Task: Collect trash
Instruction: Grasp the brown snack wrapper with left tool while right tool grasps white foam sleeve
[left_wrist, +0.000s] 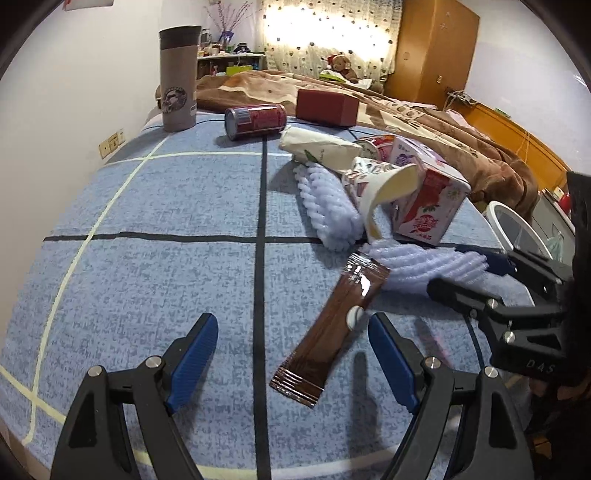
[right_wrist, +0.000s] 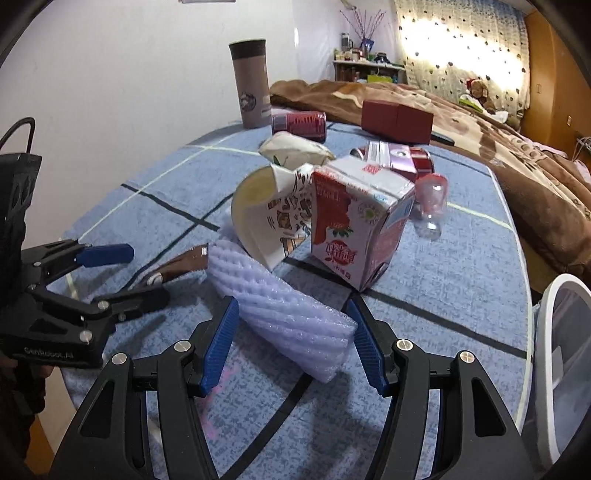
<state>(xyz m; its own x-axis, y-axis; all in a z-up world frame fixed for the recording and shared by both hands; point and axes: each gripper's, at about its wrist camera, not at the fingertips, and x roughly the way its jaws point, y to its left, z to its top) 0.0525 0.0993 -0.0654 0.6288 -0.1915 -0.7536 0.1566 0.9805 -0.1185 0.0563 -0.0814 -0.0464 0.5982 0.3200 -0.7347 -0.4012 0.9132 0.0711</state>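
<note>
Trash lies on a blue checked table (left_wrist: 147, 221). A brown sachet (left_wrist: 332, 325) lies between the fingers of my open left gripper (left_wrist: 295, 354), nearer the right finger. A lilac foam net (right_wrist: 284, 314) lies between the open fingers of my right gripper (right_wrist: 291, 347), which also shows in the left wrist view (left_wrist: 458, 273). Behind it are a torn paper cup (right_wrist: 266, 218), a red-and-white milk carton (right_wrist: 354, 221), a second foam net (left_wrist: 328, 206), a crumpled white wrapper (left_wrist: 317, 147), a small clear bottle (right_wrist: 432, 203) and a red can (left_wrist: 255, 120) on its side.
A grey tumbler (left_wrist: 177, 77) and a dark red box (left_wrist: 327, 107) stand at the table's far edge. A white-rimmed bin (right_wrist: 561, 332) stands off the table's right edge. A bed with a brown blanket (left_wrist: 424, 122) lies beyond.
</note>
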